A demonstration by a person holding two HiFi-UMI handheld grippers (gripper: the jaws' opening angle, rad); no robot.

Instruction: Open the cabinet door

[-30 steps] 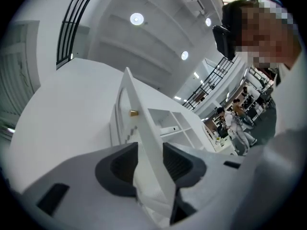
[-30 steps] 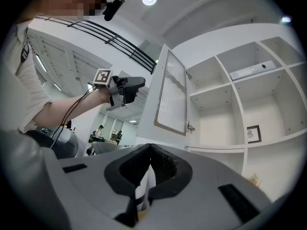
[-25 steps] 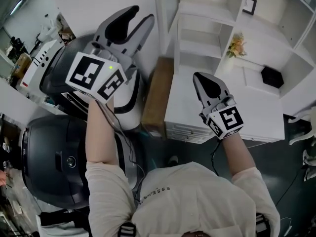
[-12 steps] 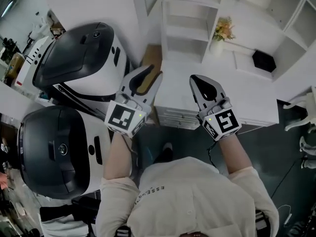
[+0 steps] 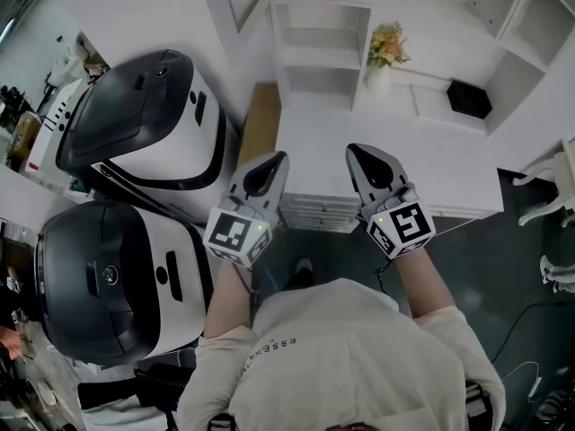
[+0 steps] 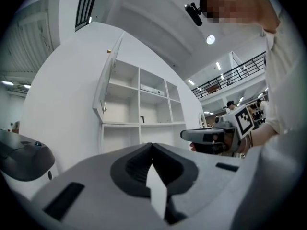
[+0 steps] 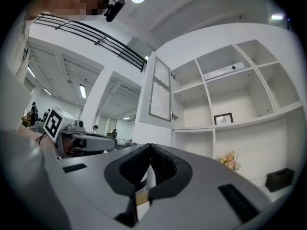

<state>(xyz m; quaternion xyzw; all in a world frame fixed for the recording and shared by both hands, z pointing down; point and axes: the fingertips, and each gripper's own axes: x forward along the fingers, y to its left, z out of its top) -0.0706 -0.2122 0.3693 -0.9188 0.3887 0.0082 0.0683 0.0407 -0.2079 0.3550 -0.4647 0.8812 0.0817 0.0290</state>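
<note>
- The left gripper (image 6: 152, 145) is pointing level toward the cabinet with its jaws pressed together and holding nothing. They have just been closing on empty air.
- The right gripper (image 7: 150, 146) is hovering just beside it, its tips also meeting and gripping nothing.
- Both tools are hanging near the front edge of the white cabinet (image 5: 449, 164), well apart from the door and touching nothing.
- The cabinet door (image 7: 160, 90) is standing swung out at the cabinet's top left corner, along the left edge of the upper left compartment, and the bare compartment behind it is showing.
- The door is showing as a tall white frame around a pale, finely ribbed panel. Small fittings are sitting on the edge nearest the shelves — likely hinges, though too small to be sure.
- Judging from this, the task is looking complete: the door is already standing wide open, and nothing seems left but to draw the tools away. Whether it is meant to swing further cannot be told.
- Toward the cabinet's right side, a small picture frame (image 7: 223, 118), a bunch of flowers (image 7: 229, 161) and a black box (image 7: 280, 178) are sitting in open compartments — and large white-and-black machines (image 5: 144, 119) are standing off its left edge.
</note>
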